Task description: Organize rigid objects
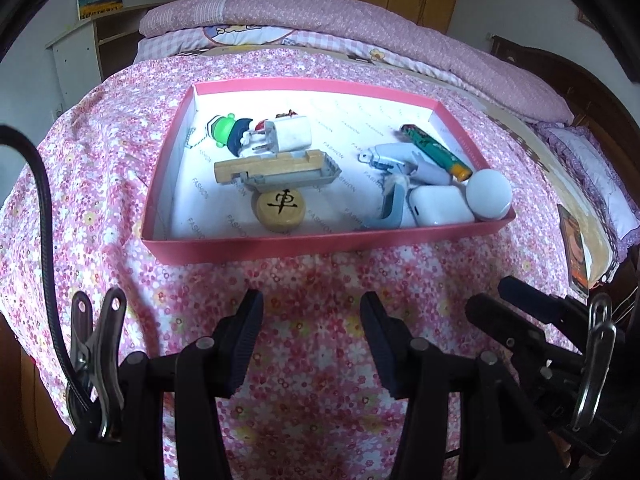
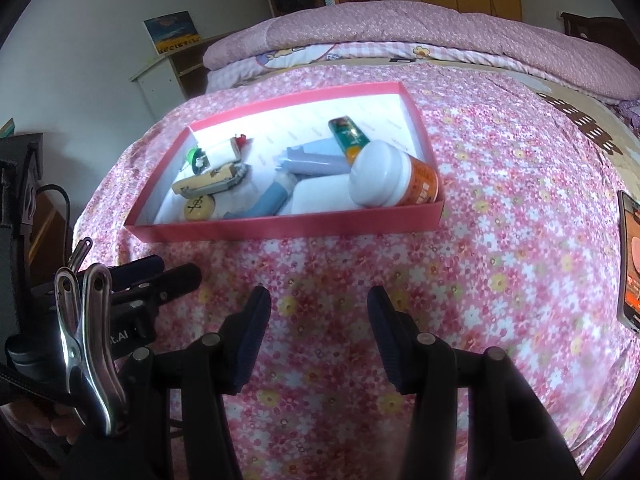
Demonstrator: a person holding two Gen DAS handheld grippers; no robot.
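Observation:
A shallow pink box (image 1: 320, 246) (image 2: 280, 229) with a white lining sits on the flowered bedspread. Inside lie a wooden chess piece (image 1: 279, 207) (image 2: 199, 208), a wooden block on a grey tray (image 1: 276, 168) (image 2: 212, 179), a white charger plug (image 1: 289, 134), a green toy (image 1: 224, 130), a grey-blue stapler-like tool (image 1: 400, 162) (image 2: 316, 160), a white earbud case (image 1: 438, 205), a white-capped orange bottle (image 1: 489, 194) (image 2: 394, 180) and a green lighter (image 1: 434, 150) (image 2: 347, 133). My left gripper (image 1: 312, 340) and right gripper (image 2: 318, 334) hover open over the cloth in front of the box, holding nothing.
A folded pink quilt (image 1: 320, 20) (image 2: 400, 28) lies behind the box. A phone (image 2: 631, 256) (image 1: 574, 248) rests at the right edge of the bed. A white shelf (image 1: 80, 52) stands by the wall on the left. In each wrist view the other gripper shows at the side.

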